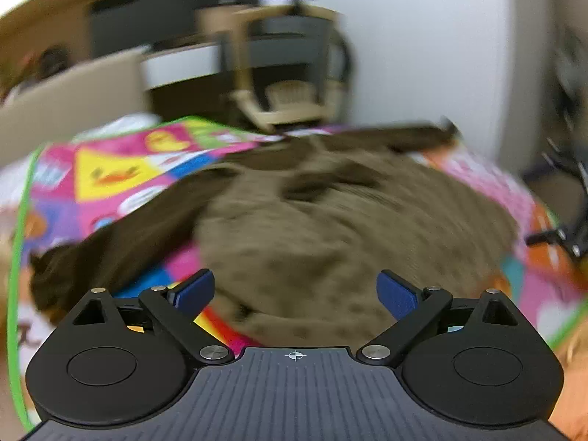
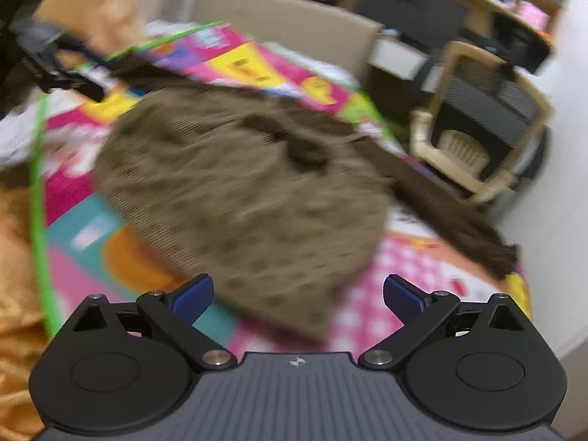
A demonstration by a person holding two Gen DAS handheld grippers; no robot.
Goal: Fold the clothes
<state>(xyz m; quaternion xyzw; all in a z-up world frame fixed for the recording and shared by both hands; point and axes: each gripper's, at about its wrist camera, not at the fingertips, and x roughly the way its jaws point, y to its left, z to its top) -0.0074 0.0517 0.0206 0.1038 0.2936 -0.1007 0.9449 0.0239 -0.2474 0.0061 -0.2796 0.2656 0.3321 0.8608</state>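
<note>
Bright printed mat (image 1: 110, 172), writing blurred, under brown sweater (image 1: 330, 220); both grippers' fingers (image 1: 194, 292) spread, empty.

So from my feeds the surface is a bright play mat (image 1: 110, 172) with a green border, squares in pink, yellow, blue and orange with cartoon prints. Can't tell what's under it. Lying right on it is a brown sweater (image 1: 349, 220), tan spotted body spread flat, darker sleeves (image 2: 452, 217) stretched out to both sides. Both views are pretty blurry.
</note>
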